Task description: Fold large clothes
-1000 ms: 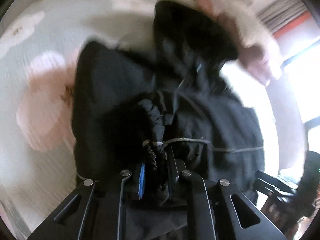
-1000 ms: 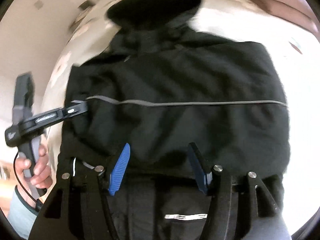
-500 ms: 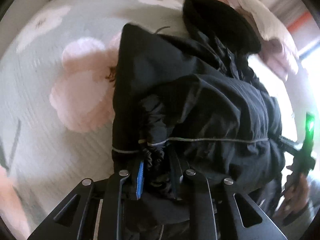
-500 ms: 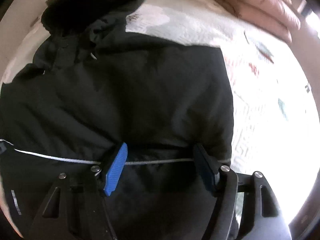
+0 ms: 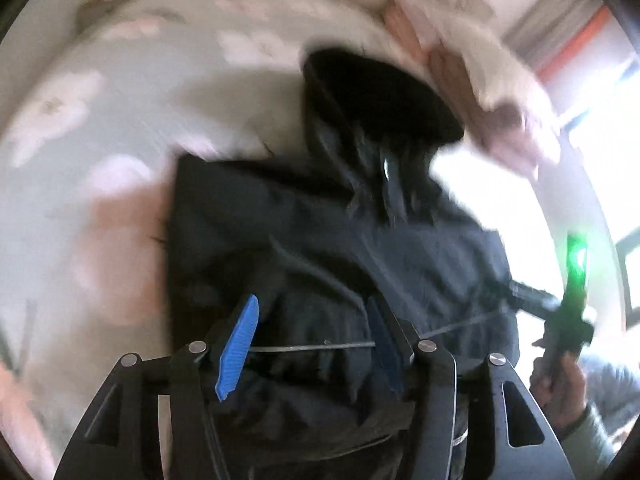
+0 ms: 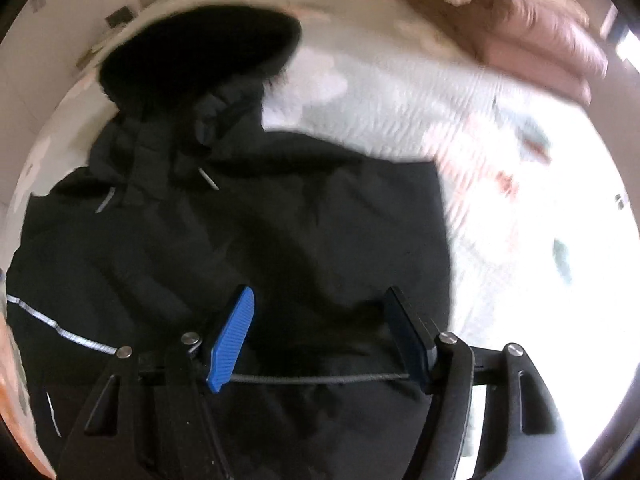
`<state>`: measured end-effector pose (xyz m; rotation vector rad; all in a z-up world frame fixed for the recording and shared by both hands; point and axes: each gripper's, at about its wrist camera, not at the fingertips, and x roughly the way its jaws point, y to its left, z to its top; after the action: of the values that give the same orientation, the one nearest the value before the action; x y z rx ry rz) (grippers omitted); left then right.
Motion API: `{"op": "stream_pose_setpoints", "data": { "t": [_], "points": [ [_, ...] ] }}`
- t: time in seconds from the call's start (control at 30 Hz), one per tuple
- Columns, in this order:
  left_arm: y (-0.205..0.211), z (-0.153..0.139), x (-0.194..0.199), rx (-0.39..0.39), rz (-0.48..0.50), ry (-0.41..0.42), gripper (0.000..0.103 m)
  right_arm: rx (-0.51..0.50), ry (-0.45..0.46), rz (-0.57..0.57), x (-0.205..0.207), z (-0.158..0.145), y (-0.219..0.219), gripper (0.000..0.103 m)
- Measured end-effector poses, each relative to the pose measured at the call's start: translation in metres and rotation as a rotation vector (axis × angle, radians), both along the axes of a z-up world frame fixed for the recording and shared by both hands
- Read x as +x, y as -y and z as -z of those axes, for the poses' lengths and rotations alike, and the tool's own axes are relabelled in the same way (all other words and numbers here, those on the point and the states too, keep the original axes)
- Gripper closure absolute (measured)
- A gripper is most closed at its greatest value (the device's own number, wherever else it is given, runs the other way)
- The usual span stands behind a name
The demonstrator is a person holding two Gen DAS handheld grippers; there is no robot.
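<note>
A black hooded jacket (image 5: 320, 236) with a thin grey reflective stripe lies spread on a floral bedspread (image 5: 120, 140), its hood (image 5: 380, 100) at the far end. My left gripper (image 5: 310, 344) hovers over the jacket's lower part. Its jaws are opening, with loose fabric below them and nothing pinched. In the right wrist view the jacket (image 6: 280, 240) fills the middle, hood (image 6: 200, 52) at the upper left. My right gripper (image 6: 320, 338) stands above the stripe near the jacket's right edge. Its jaws are closing, and the pads do not press on the cloth.
Folded pink and brown bedding (image 5: 500, 120) lies past the hood, also at the top right of the right wrist view (image 6: 520, 40). Pale bedspread (image 6: 500, 160) stretches right of the jacket. A hand in a grey sleeve (image 5: 560, 384) holds a green-lit handle at the right, against a bright window.
My left gripper has let go of the bunched black cuff it pinched, and its jaws now stand apart. My right gripper has shifted toward the jacket's right edge and come lower.
</note>
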<state>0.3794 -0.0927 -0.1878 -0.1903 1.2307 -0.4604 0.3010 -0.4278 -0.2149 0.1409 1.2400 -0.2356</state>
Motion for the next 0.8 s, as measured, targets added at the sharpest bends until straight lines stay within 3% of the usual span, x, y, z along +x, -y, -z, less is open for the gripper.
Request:
{"op": "stream_pose_setpoints", "data": {
  "t": [0.07, 0.1, 0.2, 0.37, 0.47, 0.57, 0.7, 0.8],
  "points": [
    [0.014, 0.037, 0.001, 0.116, 0.027, -0.074, 0.045, -0.018, -0.015, -0.015, 0.001, 0.01, -0.002, 0.037],
    [0.018, 0.044, 0.0, 0.146, 0.046, -0.065, 0.045, -0.031, -0.019, -0.026, 0.002, 0.01, -0.005, 0.037],
    [0.028, 0.024, 0.0, 0.173, 0.116, -0.006, 0.045, -0.019, -0.037, -0.045, 0.005, 0.004, -0.007, 0.037],
    [0.026, -0.037, 0.02, 0.094, 0.139, 0.135, 0.045, 0.069, 0.058, -0.055, 0.025, -0.042, 0.0, 0.037],
    [0.035, -0.057, 0.067, 0.116, 0.12, 0.223, 0.045, 0.11, 0.151, -0.055, 0.053, -0.069, 0.005, 0.037],
    [0.042, -0.059, 0.122, 0.13, 0.062, 0.259, 0.045, 0.103, 0.194, -0.044, 0.095, -0.075, 0.014, 0.036],
    [0.05, -0.037, 0.196, 0.057, -0.01, 0.18, 0.045, 0.14, 0.196, -0.01, 0.154, -0.06, 0.027, 0.037],
    [0.065, -0.015, 0.229, 0.066, -0.029, 0.158, 0.045, 0.151, 0.177, 0.037, 0.192, -0.039, 0.039, 0.037]
  ]
}}
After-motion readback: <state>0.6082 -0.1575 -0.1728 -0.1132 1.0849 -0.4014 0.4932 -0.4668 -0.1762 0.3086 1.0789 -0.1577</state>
